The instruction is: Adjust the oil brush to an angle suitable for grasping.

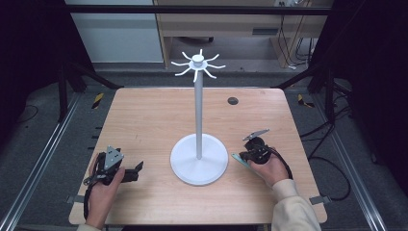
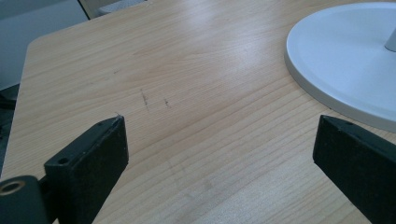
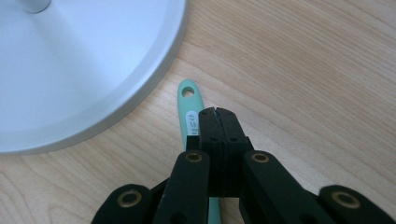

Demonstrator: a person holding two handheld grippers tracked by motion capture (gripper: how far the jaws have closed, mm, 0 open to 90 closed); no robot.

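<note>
- Near edge of the table (image 1: 144, 202): a person's two hands come in, each holding a two-jaw gripper.
- Left gripper (image 1: 136, 170), near the left front corner: its jaws stand released and wide apart, with bare wood between them and nothing gripped; in the left gripper view the stand's base lies just beyond the jaw on the right.
- Right gripper (image 3: 216, 112), near the right front part of the table: its jaws are clenched together, pad against pad. They sit above the mint-green tool (image 3: 189, 105), and it cannot be told whether they pinch it or merely rest over it.
- Mint-green tool: a slim flat handle with a rounded end, a hanging hole and a white label. It lies flat on the table just beside the rim of the base, the holed end pointing toward that base; the rest is hidden under the gripper.
- Step in hand, as judged: taking up the tool, probably in order to hang it.
- Next move, as judged: a firm grip on the handle that leaves the hole free, then a lift well clear of the base.
- White stand (image 1: 198, 115), mid-table: a round base, a tall thin pole and a crown of curved hooks, all of them bare.
</note>
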